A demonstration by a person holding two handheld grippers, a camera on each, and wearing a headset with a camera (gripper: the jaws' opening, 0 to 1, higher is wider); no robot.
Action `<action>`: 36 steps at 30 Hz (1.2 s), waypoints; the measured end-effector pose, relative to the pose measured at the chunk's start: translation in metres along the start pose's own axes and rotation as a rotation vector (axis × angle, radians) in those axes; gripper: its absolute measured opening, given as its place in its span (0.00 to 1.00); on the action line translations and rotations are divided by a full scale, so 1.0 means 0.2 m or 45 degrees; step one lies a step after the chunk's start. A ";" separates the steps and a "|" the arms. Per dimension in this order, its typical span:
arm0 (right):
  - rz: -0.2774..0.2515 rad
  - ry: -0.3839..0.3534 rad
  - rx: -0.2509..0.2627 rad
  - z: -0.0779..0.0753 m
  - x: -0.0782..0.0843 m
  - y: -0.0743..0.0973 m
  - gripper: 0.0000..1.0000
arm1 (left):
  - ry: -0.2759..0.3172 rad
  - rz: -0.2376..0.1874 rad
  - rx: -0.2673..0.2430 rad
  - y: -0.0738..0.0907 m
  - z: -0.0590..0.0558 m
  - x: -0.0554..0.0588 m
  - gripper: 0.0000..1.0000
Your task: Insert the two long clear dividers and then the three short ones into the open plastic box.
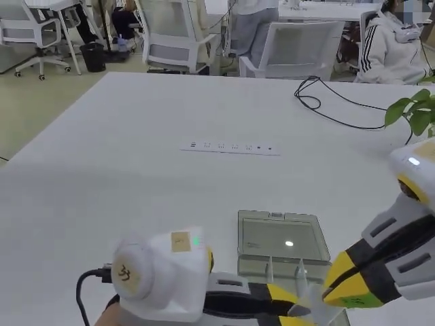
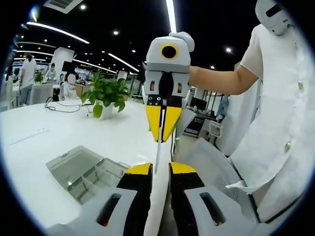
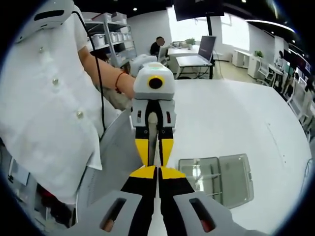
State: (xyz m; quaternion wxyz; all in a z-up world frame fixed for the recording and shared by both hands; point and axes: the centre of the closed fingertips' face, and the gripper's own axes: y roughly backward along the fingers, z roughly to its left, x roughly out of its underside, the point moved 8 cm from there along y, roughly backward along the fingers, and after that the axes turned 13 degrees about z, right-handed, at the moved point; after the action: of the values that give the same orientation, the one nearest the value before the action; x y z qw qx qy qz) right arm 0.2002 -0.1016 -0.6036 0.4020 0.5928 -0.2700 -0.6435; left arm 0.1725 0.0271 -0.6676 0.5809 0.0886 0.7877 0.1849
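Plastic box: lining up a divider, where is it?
In the head view the plastic box sits lower centre-right on the table, just beyond the left gripper and right gripper gripping a divider.

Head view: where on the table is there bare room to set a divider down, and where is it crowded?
Free: the wide table left of the plastic box, from the power strip down to the left hand-held gripper; also the band between strip and box. Crowded: near right, where it meets the right hand-held gripper at the box.
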 end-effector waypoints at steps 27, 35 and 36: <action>-0.007 -0.091 0.200 -0.29 -0.06 -0.08 0.03 | 0.102 0.170 -0.215 0.17 0.14 0.22 0.59; 0.012 -0.133 0.199 -0.38 -0.02 -0.21 0.03 | 0.123 0.202 -0.250 0.18 0.17 0.28 0.73; 0.015 -0.136 0.198 -0.39 -0.02 -0.23 0.03 | 0.126 0.207 -0.255 0.18 0.18 0.28 0.75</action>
State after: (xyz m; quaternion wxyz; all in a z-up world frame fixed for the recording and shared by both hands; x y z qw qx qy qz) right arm 0.2667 -0.0645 -0.6506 0.3435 0.5854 -0.3437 -0.6490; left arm 0.1857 0.0872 -0.7119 0.5304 0.0844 0.7832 0.3133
